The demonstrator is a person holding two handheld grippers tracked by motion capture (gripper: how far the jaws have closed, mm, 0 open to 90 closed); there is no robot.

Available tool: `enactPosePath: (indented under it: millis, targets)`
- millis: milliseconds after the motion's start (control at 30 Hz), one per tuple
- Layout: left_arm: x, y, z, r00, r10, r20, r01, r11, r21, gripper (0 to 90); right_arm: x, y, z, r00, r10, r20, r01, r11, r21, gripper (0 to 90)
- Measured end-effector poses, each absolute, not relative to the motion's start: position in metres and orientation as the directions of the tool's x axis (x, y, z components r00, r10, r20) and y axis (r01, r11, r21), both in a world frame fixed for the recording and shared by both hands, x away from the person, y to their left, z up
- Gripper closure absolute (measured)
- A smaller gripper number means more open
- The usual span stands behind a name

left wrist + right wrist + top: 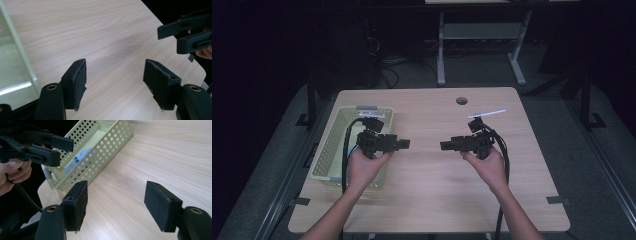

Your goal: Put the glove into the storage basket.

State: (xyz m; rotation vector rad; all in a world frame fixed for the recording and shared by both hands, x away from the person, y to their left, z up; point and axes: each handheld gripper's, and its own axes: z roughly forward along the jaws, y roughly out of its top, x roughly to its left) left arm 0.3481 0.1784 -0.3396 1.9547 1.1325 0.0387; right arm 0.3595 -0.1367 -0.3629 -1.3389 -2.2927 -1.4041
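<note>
The person's left hand (363,167) holds the black left gripper (401,144), fingers (75,82) spread and empty, just right of a pale green perforated plastic basket (328,150). Opposite, above the light wood surface (427,190), the right gripper (447,145) faces it, fingers (160,205) also spread.

Overhead light is brightening my wooden table (432,175) while the room behind is sinking into darkness, glare is whitening the basket (10,75), and my nearest jaws are blurring slightly.
</note>
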Motion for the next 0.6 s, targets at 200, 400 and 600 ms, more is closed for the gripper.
enactPosePath:
  millis: [200, 400, 600]
  targets:
    - [0.344, 0.17, -0.341, 0.61, 0.708, -0.356, 0.684, -0.242, 0.689, 34.0, 0.355, -0.149, -0.366, -0.589, 0.62, 0.519, 0.74, 0.155, 0.654, 33.9]
    - [0.34, 0.159, -0.349, 0.627, 0.691, -0.36, 0.679, -0.258, 0.687, 32.5, 0.354, -0.158, -0.372, -0.575, 0.627, 0.525, 0.747, 0.141, 0.65, 32.9]
    - [0.335, 0.15, -0.354, 0.641, 0.687, -0.343, 0.668, -0.278, 0.691, 31.4, 0.352, -0.166, -0.377, -0.561, 0.637, 0.528, 0.756, 0.134, 0.641, 31.3]
